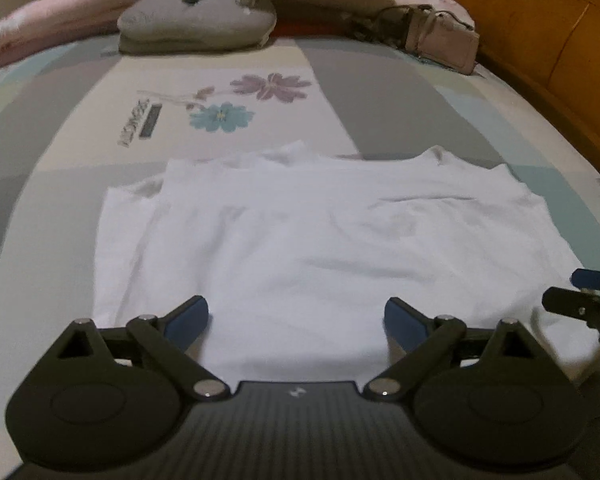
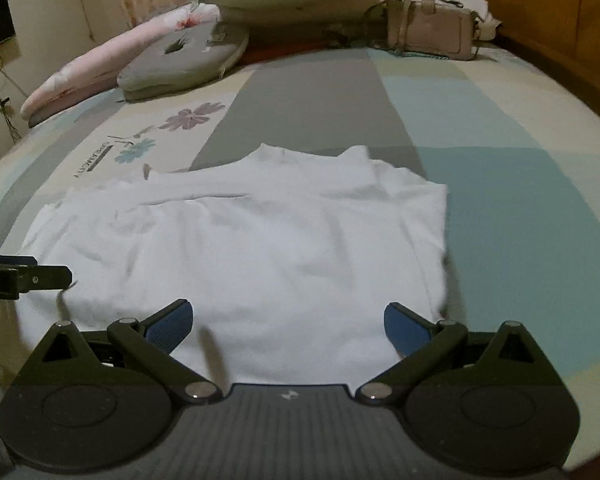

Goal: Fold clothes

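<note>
We note the white shirt (image 1: 300, 240) lying spread on the bed (image 1: 400, 112), partly doubled over at its sides, with the left gripper (image 1: 296, 320) and right gripper (image 2: 288, 324) both spread wide and empty above its near hem; we judge it light, limp cloth, best pinched at hem corners.

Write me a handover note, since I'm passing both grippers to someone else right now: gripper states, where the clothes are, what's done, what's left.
Left gripper: open, empty, over the near edge of the white shirt.
Right gripper: open, empty, over the same near edge, further right.
Shirt lies flat on the bed sheet, sides apparently already folded in.
Left to do: grasp the near edge and fold it up toward the collar.
</note>
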Motion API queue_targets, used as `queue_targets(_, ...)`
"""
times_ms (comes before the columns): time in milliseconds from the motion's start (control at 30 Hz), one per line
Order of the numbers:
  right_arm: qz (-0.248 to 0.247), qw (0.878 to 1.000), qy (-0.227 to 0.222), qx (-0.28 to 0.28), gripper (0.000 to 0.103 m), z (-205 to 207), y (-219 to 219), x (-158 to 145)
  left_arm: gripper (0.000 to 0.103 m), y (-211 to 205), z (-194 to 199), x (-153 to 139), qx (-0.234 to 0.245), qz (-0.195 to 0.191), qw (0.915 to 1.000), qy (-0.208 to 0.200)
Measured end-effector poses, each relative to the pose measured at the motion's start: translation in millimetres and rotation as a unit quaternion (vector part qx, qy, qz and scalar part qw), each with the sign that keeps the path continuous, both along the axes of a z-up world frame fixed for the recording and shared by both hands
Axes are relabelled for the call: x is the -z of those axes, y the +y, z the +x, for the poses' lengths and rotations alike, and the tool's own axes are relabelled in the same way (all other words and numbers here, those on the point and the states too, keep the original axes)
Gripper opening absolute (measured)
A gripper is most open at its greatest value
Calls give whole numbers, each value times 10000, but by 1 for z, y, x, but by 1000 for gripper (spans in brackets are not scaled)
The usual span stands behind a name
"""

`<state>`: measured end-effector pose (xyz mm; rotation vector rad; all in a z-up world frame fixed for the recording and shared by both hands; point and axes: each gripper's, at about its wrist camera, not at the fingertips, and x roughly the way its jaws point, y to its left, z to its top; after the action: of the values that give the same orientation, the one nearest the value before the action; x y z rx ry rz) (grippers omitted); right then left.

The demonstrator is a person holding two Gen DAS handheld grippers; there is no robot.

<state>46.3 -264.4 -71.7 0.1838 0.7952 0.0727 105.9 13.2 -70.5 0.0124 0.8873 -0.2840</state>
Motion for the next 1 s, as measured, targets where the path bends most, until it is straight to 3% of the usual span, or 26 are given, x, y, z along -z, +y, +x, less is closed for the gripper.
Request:
queue_targets(100,73,9999,-65,-79,103,-13,2,-2,96,-2,-6,-2,19,8,10000,-33)
queue_targets(233,151,9994,316,-37,103,-18,1,12,96,1,-7,6,-81,-15,9999,114)
queue_targets(433,53,10000,42,-52,103,-35,1,-2,97,9,-12,-9,-279,-118,9994,-165)
queue_targets(533,43,10000,-63,-44,103,-33,7,-8,97,10,-9,-2,-316,-1,9993,-205)
queue_targets(700,-164,9998,41,-108,103,-33,18,-8,98,15,-9,3,-253,-185,9993,-217)
queue_targets(800,-259,9996,21,-86,103,-25,22,-12,98,19,-9,4,-219,-275,9990,-275)
queue_targets(1000,-365,9987,-333,-144,103,13,44,-19,99,23,1,19,-311,-4,9995,-85)
